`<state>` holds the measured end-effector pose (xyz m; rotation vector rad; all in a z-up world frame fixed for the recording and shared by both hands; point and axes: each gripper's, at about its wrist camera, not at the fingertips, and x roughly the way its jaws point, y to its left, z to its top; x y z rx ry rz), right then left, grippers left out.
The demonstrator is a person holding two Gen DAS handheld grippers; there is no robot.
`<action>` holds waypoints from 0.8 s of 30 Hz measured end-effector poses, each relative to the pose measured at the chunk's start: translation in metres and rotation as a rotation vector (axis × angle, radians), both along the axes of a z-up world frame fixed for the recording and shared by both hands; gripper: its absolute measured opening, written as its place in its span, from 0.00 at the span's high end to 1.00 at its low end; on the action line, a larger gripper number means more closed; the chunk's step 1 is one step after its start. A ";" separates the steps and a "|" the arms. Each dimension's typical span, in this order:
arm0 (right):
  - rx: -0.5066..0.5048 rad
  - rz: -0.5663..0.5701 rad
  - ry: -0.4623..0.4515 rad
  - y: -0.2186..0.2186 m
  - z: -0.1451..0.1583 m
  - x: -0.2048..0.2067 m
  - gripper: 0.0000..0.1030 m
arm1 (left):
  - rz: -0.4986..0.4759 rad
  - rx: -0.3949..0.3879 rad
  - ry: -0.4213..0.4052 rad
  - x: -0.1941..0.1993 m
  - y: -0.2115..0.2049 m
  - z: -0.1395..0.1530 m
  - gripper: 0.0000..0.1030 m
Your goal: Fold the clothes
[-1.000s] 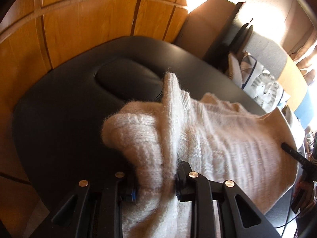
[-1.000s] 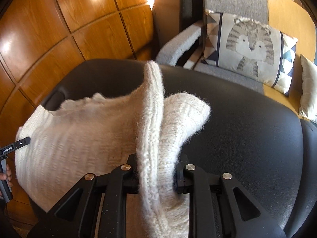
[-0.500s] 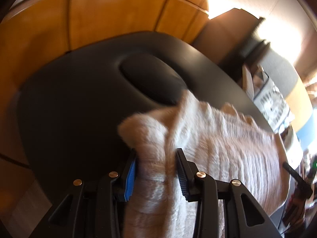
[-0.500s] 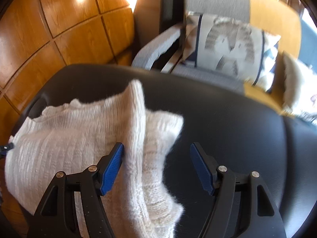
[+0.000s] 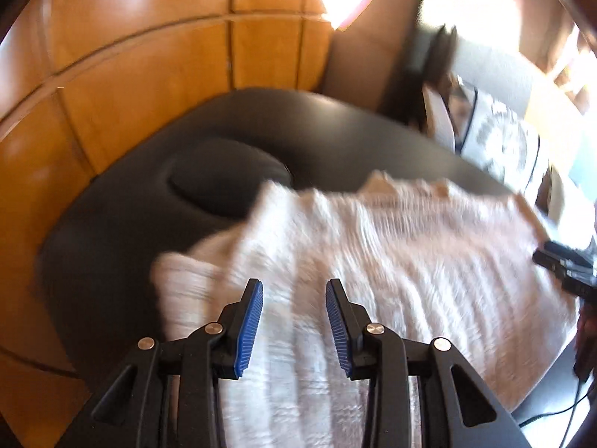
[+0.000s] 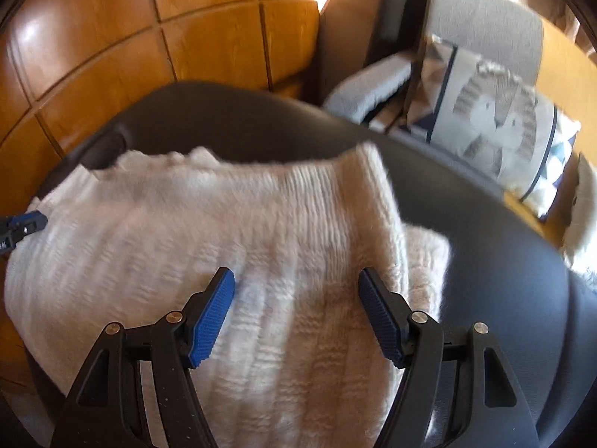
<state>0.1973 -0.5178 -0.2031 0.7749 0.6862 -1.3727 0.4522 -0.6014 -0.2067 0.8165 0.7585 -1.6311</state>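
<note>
Sweater, cream and knitted, is lying spread over the black padded bench, reaching its near edge and stopping short of the oval hollow at the bench's left end. Left claw is hovering over the knit with its blue pads narrowly apart, gripping nothing. Right claw is opening wide above the sweater's folded right side, cloth lying below the pads but not pinched. Beyond the bench's far edge a patterned cushion is leaning on a grey chair.
</note>
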 end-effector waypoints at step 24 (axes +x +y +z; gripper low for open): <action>0.018 -0.010 0.063 -0.030 -0.013 0.003 0.09 | 0.032 0.024 0.030 0.037 -0.046 -0.006 0.63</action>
